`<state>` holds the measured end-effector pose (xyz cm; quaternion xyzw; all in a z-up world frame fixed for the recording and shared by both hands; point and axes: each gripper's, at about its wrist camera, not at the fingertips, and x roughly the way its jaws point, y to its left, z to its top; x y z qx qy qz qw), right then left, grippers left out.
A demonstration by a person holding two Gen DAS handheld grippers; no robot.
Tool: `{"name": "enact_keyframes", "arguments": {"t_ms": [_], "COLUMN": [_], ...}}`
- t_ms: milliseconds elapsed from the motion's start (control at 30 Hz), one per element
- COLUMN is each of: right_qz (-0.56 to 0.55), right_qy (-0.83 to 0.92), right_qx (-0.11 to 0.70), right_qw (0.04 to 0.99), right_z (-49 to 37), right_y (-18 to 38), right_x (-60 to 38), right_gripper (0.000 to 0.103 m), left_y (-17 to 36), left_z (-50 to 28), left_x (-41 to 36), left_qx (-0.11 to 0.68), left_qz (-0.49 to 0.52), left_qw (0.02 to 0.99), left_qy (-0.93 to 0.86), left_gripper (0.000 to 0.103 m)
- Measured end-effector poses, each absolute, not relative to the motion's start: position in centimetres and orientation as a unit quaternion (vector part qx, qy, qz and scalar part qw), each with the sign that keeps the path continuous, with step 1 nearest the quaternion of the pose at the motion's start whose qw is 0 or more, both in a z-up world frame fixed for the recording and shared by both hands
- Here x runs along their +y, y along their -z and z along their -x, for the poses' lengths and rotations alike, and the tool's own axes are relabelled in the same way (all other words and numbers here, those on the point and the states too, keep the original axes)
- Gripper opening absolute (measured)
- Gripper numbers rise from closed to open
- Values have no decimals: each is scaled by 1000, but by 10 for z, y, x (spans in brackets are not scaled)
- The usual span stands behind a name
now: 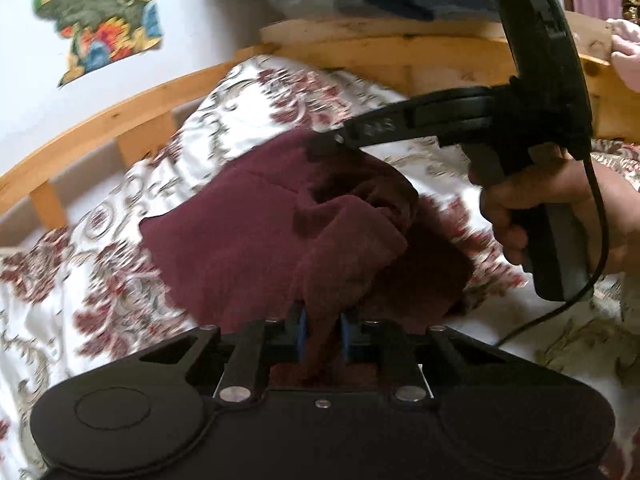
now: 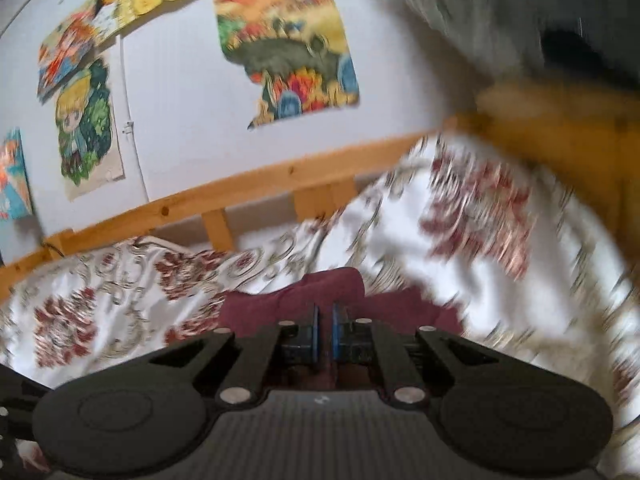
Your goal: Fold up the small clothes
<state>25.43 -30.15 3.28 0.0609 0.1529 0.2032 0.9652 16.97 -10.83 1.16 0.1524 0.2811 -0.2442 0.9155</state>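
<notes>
Left gripper (image 1: 323, 332): clamped on a fold of the dark red knitted garment (image 1: 248, 232), at 6 o'clock.
Right gripper (image 2: 325, 330): pinched tight on the garment's far edge.
Garment place: centre of the white floral bedspread (image 1: 80, 280).
Advice: lift both ends evenly, keep the cloth taut.
Left view only: hand (image 1: 532, 216) holding the right tool.
</notes>
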Motion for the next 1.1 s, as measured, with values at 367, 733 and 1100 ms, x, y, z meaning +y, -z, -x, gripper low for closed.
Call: {"name": "enact_keyframes", "arguments": {"t_ms": [367,733,1100], "right_qz": [-7,18,-17], "right_qy": [-117,-111,-138], "right_qx": [175,198,230], "right_qw": [978,974,963], "right_z": [-248,-251,-241], "right_y": [-15,3,-22], "right_x": [-331,-329,-347], "right_gripper": [8,9,52], "left_y": [6,-11,-5], "left_z": [-173,-164,-192], "left_x": [-149,-111,-42], "left_qx": [282,285,321], "left_qz": [-164,-15,158], "left_qw": [903,909,916], "left_qy": [281,304,182], "left_gripper": [20,68,96]}}
